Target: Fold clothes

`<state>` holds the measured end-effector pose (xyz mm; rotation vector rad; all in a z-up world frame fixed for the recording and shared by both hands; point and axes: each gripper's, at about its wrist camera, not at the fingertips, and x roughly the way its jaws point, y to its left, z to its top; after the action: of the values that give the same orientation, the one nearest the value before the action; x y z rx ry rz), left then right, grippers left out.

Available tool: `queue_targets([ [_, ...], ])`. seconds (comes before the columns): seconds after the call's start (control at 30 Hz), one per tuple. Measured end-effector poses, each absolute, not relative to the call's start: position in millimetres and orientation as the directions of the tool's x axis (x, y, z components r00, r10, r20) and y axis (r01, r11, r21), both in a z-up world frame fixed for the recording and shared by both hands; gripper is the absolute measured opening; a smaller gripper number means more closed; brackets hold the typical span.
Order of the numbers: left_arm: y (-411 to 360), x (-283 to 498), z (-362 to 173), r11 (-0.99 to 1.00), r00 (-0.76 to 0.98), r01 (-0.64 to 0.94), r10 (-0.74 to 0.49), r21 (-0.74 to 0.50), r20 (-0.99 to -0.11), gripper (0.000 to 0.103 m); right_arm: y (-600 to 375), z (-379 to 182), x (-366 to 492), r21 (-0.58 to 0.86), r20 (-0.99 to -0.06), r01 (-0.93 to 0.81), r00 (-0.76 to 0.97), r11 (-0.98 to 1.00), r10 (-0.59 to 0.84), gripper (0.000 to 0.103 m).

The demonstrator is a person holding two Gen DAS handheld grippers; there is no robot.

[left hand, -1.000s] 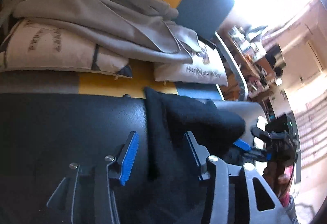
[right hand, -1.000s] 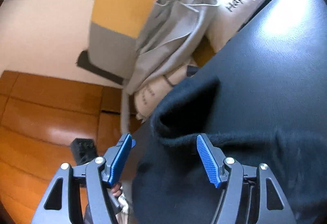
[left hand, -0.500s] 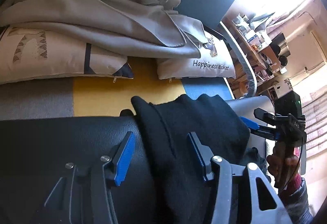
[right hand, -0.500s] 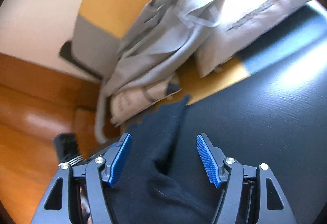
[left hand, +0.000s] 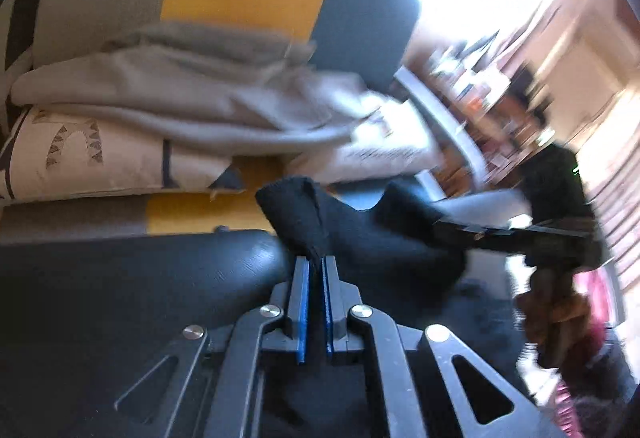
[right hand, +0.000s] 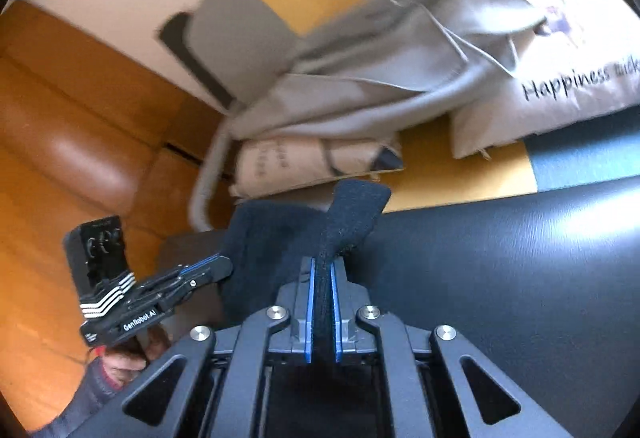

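1. The black garment (left hand: 360, 238) lies on the dark padded surface (left hand: 120, 278), its far edge near the surface's back rim, just in front of the yellow cushion (left hand: 192, 210).
2. The left gripper (left hand: 316, 262) has its blue pads pressed together on a raised tuft of the garment's edge; a corner of cloth pokes up beyond the fingertips.
3. The right gripper (right hand: 323, 266) is likewise clamped on a fold of the same garment, with a knit flap standing up past its tips toward the yellow cushion.
4. Seen from the right wrist, the left gripper reaches in from the garment's left side; seen from the left wrist, the right gripper grips the garment's right side, so the two pinches sit at opposite ends of one edge.
5. The step in hand appears to be lifting that edge to carry it over for a fold.
6. To do it well, I judge both hands should rise level and together, keeping the edge taut between them without stretching the knit.
7. Carry the edge toward the garment's near side, away from the yellow cushion, so it lands square on the lower layer.
8. Keep clear of the grey clothing pile (left hand: 180, 98) behind the yellow cushion; dragging cloth could snag it.
9. Release only once the edge lies flat on the padded surface.
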<state>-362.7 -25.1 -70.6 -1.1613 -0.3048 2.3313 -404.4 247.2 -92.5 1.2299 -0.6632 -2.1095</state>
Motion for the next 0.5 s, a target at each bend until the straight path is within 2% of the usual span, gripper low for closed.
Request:
queue_targets([
  [0.13,-34,-287,-46,-0.816,-0.557,-0.396,0.579,-0.421,-0.596,0.005,232,-65,-338,0.663,-0.55,0.346,-0.376,-0.664,-0.746,0.007],
  [0.23,-37,-232,-45,-0.818,-0.58,-0.413,0.575,-0.401,-0.577,0.005,223,-59,-280,0.638,-0.55,0.391,-0.371,-0.663,-0.748,0.007],
  [0.37,-39,-178,-68,-0.832,-0.557,-0.408,0.554,-0.377,-0.619,0.005,224,-75,-219,0.608,-0.577,0.403,-0.367,-0.684,-0.729,0.008],
  [0.5,-48,-135,-99,-0.833,-0.499,-0.364,0.553,-0.418,-0.668,0.009,241,-103,-180,0.612,-0.612,0.326,-0.382,-0.721,-0.693,0.008],
])
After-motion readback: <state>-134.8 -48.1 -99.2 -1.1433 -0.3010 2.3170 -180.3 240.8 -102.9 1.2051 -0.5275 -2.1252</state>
